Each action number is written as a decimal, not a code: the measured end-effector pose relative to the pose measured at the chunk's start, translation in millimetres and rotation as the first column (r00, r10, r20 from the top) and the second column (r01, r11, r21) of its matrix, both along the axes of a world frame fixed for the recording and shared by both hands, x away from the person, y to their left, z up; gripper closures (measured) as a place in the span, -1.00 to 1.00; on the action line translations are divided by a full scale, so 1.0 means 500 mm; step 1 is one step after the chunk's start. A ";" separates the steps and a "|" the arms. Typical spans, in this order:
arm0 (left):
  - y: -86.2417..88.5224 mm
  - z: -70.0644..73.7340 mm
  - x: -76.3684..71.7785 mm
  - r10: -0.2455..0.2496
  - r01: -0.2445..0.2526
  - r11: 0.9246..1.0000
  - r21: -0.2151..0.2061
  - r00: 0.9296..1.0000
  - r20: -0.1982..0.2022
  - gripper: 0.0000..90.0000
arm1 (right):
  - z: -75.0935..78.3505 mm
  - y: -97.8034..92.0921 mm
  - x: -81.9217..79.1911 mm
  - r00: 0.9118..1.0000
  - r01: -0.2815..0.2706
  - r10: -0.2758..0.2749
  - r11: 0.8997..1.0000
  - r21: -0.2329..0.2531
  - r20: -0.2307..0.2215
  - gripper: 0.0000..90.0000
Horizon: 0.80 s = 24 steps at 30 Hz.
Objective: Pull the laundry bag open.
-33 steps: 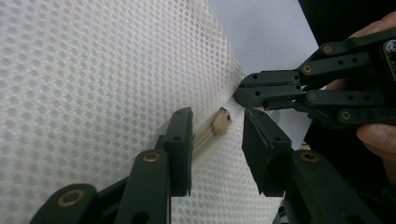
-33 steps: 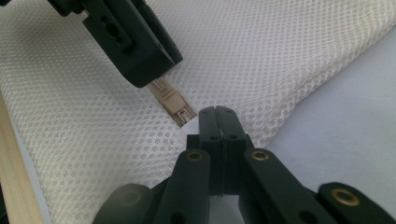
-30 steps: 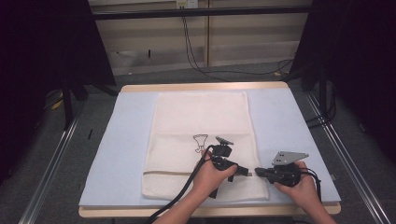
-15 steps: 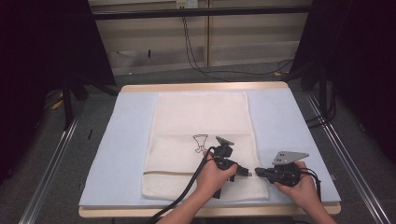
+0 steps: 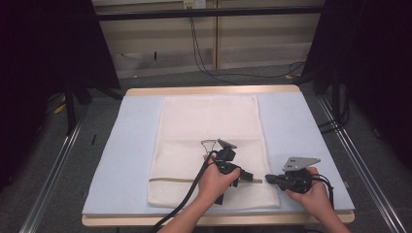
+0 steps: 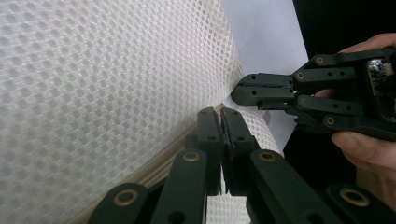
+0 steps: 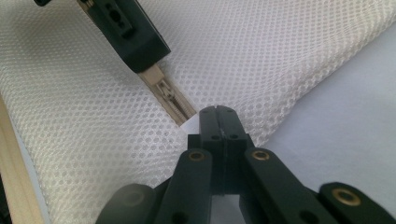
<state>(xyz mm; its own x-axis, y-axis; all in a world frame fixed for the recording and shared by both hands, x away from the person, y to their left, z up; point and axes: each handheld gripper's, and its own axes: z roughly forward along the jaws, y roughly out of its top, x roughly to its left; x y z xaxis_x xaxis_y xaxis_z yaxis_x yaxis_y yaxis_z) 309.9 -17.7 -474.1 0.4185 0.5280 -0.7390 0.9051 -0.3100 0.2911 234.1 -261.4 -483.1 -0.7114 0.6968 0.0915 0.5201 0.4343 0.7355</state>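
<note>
a mesh bag [image 5: 209,145] lies lengthwise on a mat [image 5: 121,160] covering the desk [image 5: 214,90] — both hand-held grippers, left [image 5: 252,179] and right [image 5: 268,179], meet at its near right edge, tips close together.

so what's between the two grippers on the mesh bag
A short stretch of zipper runs from the left gripper towards the right gripper, seen in the right gripper view.

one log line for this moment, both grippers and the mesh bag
left hand-held gripper: shut on zipper strip | right hand-held gripper: shut on mesh bag edge | bag flat on table
</note>
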 end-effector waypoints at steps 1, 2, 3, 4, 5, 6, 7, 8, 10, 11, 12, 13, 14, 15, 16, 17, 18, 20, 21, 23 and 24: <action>0.002 0.000 0.001 0.002 -0.002 1.000 0.003 1.000 0.002 0.95 | 0.000 0.001 0.000 1.000 0.001 -0.001 1.000 -0.002 0.000 1.00; 0.002 0.000 0.001 0.002 -0.002 1.000 0.003 1.000 0.002 0.95 | 0.000 0.001 0.000 1.000 0.001 -0.001 1.000 -0.002 0.000 1.00; 0.005 0.000 0.002 -0.003 0.003 1.000 0.000 1.000 -0.003 0.95 | 0.000 0.001 0.000 1.000 0.000 0.000 1.000 -0.001 -0.002 1.00; 0.004 0.000 0.000 0.011 -0.011 1.000 -0.002 1.000 -0.006 0.95 | 0.000 0.001 0.000 1.000 0.001 -0.001 1.000 -0.001 -0.002 1.00; 0.011 -0.001 0.003 -0.002 0.002 1.000 0.004 1.000 -0.001 0.95 | 0.000 0.001 0.000 1.000 0.001 -0.001 1.000 -0.003 0.001 1.00; 0.011 -0.001 0.003 -0.002 0.002 1.000 0.004 1.000 -0.001 0.95 | 0.000 0.001 0.000 1.000 0.001 -0.001 1.000 -0.003 0.001 1.00; 0.021 0.001 0.006 -0.004 0.004 1.000 0.002 1.000 -0.009 0.95 | 0.000 0.000 0.000 1.000 0.000 0.000 1.000 0.000 0.001 1.00; 0.021 0.001 0.006 -0.004 0.004 1.000 0.002 1.000 -0.009 0.95 | 0.000 0.000 0.000 1.000 0.000 0.000 1.000 0.000 0.001 1.00; 0.027 0.003 0.007 0.001 -0.001 1.000 0.002 1.000 -0.016 0.95 | 0.000 -0.001 0.000 1.000 -0.005 0.005 1.000 0.007 -0.004 1.00; 0.033 0.005 0.007 -0.002 0.002 1.000 -0.001 1.000 -0.015 0.95 | 0.000 -0.001 0.001 1.000 -0.005 0.005 1.000 0.008 -0.003 1.00; 0.035 0.005 0.007 -0.006 0.006 1.000 0.003 1.000 -0.014 0.95 | 0.000 -0.001 0.000 1.000 -0.005 0.005 1.000 0.009 -0.004 1.00; 0.035 0.004 0.006 0.005 -0.005 1.000 -0.001 1.000 -0.010 0.95 | 0.000 -0.001 0.001 1.000 -0.006 0.006 1.000 0.009 -0.004 1.00; 0.035 0.004 0.006 0.005 -0.005 1.000 -0.001 1.000 -0.010 0.95 | 0.000 -0.001 0.001 1.000 -0.006 0.006 1.000 0.009 -0.004 1.00; 0.038 0.003 0.007 -0.001 0.001 1.000 -0.006 1.000 -0.022 0.95 | -0.001 -0.001 0.001 1.000 -0.002 0.002 1.000 0.009 -0.002 1.00; 0.039 0.002 0.007 0.002 -0.003 1.000 -0.010 1.000 -0.024 0.95 | -0.001 -0.001 0.001 1.000 -0.001 0.001 1.000 0.010 -0.002 1.00; 0.041 0.002 0.007 0.000 0.000 1.000 -0.006 1.000 -0.020 0.95 | -0.001 -0.001 0.001 1.000 0.000 0.000 1.000 0.010 -0.002 1.00; 0.041 0.002 0.007 0.000 0.000 1.000 -0.006 1.000 -0.020 0.95 | -0.001 -0.001 0.001 1.000 0.000 0.000 1.000 0.010 -0.002 1.00; 0.047 0.005 0.008 0.001 -0.001 1.000 -0.003 1.000 -0.022 0.95 | -0.001 -0.001 0.000 1.000 0.005 -0.005 1.000 0.012 -0.005 1.00; 0.047 0.005 0.008 0.001 -0.001 1.000 -0.003 1.000 -0.022 0.95 | -0.001 -0.002 0.000 1.000 0.005 -0.005 1.000 0.013 -0.006 1.00; 0.056 0.008 0.009 0.003 -0.003 1.000 0.004 1.000 -0.009 0.95 | -0.001 -0.002 0.001 1.000 0.004 -0.004 1.000 0.013 -0.005 1.00; 0.060 0.009 0.009 0.000 0.000 1.000 -0.002 1.000 -0.021 0.95 | -0.001 -0.001 0.000 1.000 0.005 -0.004 1.000 0.012 -0.005 1.00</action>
